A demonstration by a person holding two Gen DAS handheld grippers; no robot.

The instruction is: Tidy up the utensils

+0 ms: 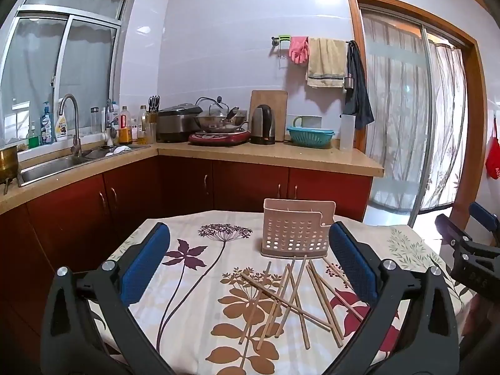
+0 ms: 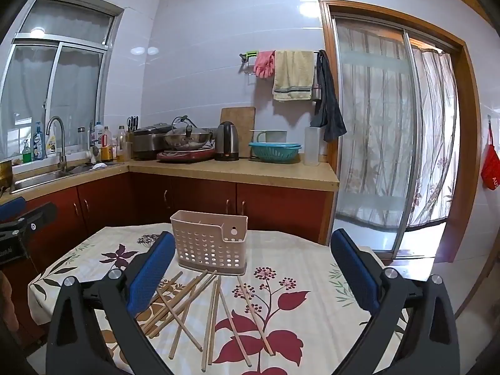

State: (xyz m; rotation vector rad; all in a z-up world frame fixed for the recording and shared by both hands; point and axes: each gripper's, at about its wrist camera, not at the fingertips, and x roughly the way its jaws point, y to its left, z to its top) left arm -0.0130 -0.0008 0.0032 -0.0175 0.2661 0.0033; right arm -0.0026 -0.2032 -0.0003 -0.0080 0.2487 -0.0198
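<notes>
Several wooden chopsticks [image 1: 290, 300] lie scattered and crossed on the floral tablecloth [image 1: 193, 284], just in front of a pale pink perforated utensil holder [image 1: 295, 228] that stands upright at the far side of the table. My left gripper [image 1: 250, 256] is open and empty, held above the table before the chopsticks. My right gripper [image 2: 250, 265] is open and empty too, above the chopsticks [image 2: 200, 303], with the holder [image 2: 211, 240] just beyond its left finger. The right gripper also shows at the right edge of the left wrist view [image 1: 468, 237].
The table is small, with its edges close around the pile. Behind it runs a kitchen counter [image 1: 268, 153] with red cabinets, a sink [image 1: 59, 165], a wok, a kettle [image 1: 262, 125] and a teal colander [image 1: 309, 136]. A glass sliding door [image 2: 390, 143] is at the right.
</notes>
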